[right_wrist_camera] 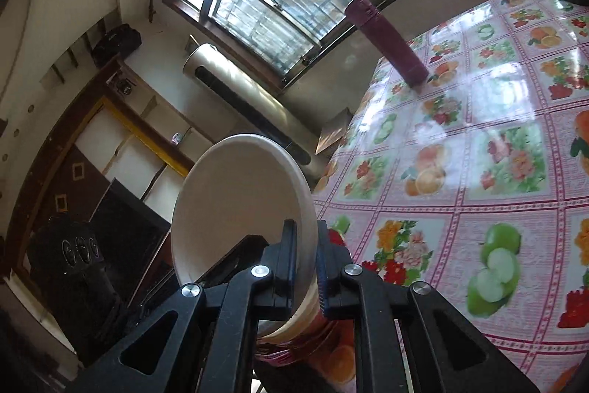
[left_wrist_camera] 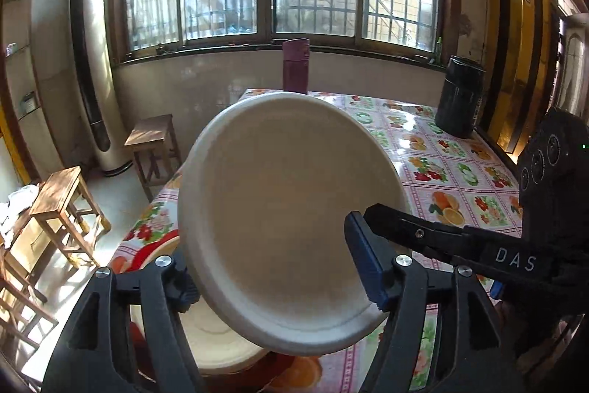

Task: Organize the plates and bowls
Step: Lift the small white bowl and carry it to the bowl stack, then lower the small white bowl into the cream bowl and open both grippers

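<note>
Plate (left_wrist_camera: 279, 220) is up off the table (left_wrist_camera: 460, 150), tilted on edge; my right gripper (right_wrist_camera: 305, 267) pinches its rim, left gripper (left_wrist_camera: 279, 282) spread around it w/o contact, stack (left_wrist_camera: 221, 345) below.

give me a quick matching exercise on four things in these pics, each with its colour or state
Things:
1. plate
2. flask
3. canister
4. left gripper

States:
a. dark, standing at the table's far right
b. open
c. white, tilted, clamped by the right gripper
d. purple, upright by the window

Pairs: 1-c, 2-d, 3-a, 4-b
</note>
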{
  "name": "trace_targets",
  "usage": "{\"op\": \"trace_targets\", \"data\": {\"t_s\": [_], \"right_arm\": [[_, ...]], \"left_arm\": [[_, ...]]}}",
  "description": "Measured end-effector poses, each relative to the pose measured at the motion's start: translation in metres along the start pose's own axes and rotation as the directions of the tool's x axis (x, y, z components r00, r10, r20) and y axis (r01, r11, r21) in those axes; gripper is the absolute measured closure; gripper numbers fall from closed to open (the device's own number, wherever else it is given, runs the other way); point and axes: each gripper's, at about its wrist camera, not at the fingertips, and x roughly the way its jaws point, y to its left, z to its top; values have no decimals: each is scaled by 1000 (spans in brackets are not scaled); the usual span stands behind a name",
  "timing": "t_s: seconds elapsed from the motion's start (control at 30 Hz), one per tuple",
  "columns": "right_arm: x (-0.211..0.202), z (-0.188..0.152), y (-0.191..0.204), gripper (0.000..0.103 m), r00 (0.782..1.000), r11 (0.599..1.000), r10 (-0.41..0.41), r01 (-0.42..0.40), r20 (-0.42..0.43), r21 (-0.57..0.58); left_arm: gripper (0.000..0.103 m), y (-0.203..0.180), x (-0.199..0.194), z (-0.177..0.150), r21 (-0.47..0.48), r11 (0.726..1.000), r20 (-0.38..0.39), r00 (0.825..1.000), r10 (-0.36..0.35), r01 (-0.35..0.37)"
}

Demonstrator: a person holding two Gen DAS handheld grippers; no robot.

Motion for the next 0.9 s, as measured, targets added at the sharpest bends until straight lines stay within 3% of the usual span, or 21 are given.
{"op": "trace_targets", "data": {"t_s": [0.27,0.5,0.6,0.67,0.73,0.9], "right_arm": [[65,-40,32,92,989,998,-12,2,-146,-64],[80,-48,21,89,983,993,-100,89,-154,-77],[80,-47,14,81,982,993,-110,102,-151,-58],[75,-44,9,65,986,995,-98,93,-133,-45],[66,-39,7,38,990,994,-105,101,-98,-42],[40,-23,-17,33,994,994,-112,112,-16,13]], "left_arm": [[33,55,-3,-27,-61,995,-29,996,81,-82],[29,84,2,-43,-123,984,-58,990,125,-132],[29,94,-1,-45,-155,979,-54,991,126,-133],[29,96,-4,-44,-168,977,-42,991,125,-130],[23,95,-7,-42,-176,978,-22,993,113,-115],[17,77,-15,-35,-150,988,34,998,46,-40]]}}
